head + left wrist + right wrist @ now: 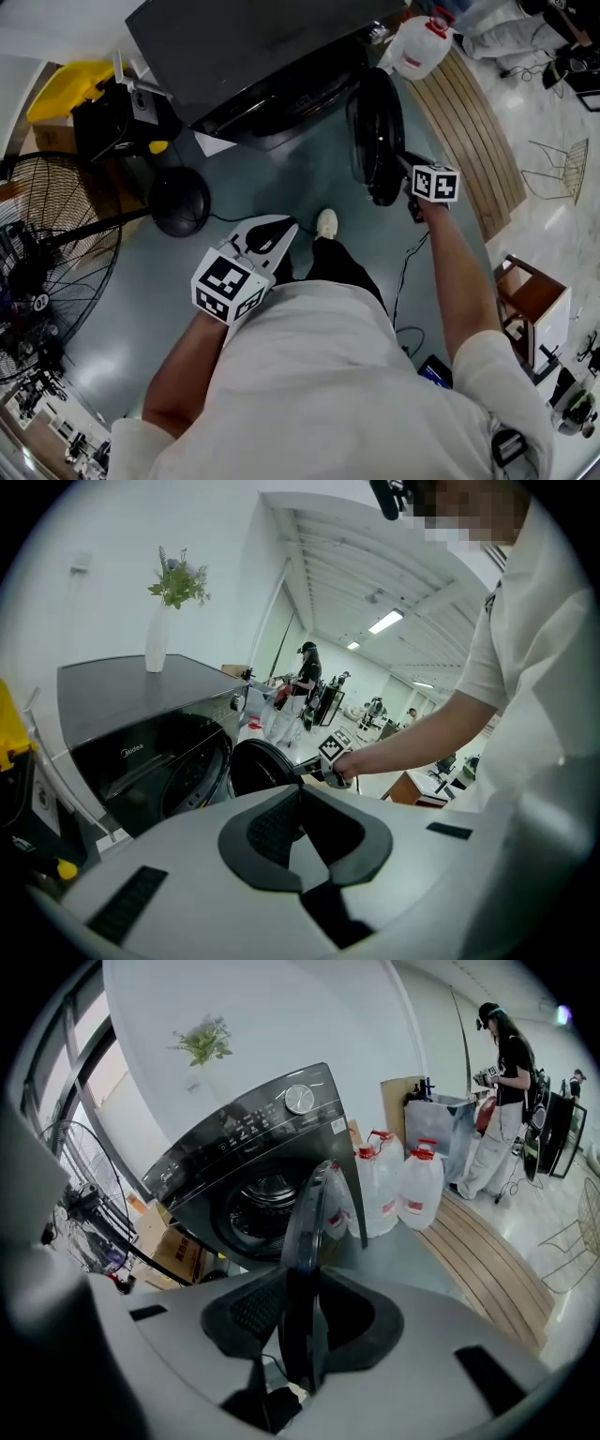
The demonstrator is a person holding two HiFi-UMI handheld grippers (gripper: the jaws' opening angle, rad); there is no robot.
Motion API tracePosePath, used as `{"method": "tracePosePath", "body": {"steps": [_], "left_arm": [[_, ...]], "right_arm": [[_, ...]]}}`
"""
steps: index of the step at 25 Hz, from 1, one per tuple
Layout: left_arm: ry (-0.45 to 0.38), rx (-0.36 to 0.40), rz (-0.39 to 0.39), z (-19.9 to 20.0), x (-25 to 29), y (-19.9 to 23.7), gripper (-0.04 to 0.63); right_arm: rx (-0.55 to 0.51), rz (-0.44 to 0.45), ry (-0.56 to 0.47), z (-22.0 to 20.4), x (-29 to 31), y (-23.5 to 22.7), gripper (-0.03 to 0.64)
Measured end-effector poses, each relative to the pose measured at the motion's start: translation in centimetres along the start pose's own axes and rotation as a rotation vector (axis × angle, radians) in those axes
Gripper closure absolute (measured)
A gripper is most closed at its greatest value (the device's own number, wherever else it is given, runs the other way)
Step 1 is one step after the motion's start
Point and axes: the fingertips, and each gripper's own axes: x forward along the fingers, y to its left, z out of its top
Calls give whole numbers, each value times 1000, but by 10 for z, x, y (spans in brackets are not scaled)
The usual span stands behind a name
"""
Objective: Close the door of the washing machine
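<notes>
A dark front-loading washing machine (244, 56) stands at the top of the head view, its round door (377, 131) swung open to the right. My right gripper (410, 178) is at the door's free edge. In the right gripper view the door rim (309, 1241) runs edge-on between the jaws of the right gripper (302, 1321), which are closed on it, with the drum opening (262, 1199) behind. My left gripper (272, 239) hangs near my body, open and empty. The left gripper (302, 827) faces the machine (141, 724) and the door (258, 766).
A standing fan (47, 253) and its round base (178, 202) are on the left, with a yellow item (70, 89) behind. Water jugs (417, 47) sit right of the machine beside a wooden slatted strip (469, 122). A small wooden table (534, 295) stands at the right. A person (502, 1063) stands far back.
</notes>
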Motion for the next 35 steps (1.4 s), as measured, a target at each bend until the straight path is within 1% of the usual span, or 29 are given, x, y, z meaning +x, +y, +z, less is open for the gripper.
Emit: {"method": "tracePosePath", "body": {"steps": [10, 15, 20, 28, 35], "left_arm": [[3, -5, 11, -7, -9, 9, 572], [-1, -4, 7, -10, -16, 8, 572], [3, -16, 12, -14, -26, 13, 572], [-3, -43, 40, -24, -49, 25, 573], [-1, -61, 61, -31, -63, 35, 572]], "right_arm": [[87, -34, -36, 4, 19, 43, 497], [121, -33, -44, 7, 31, 66, 499], [157, -18, -45, 15, 47, 93, 514], [203, 18, -51, 32, 74, 131, 511], [203, 57, -52, 47, 97, 157, 512]]}}
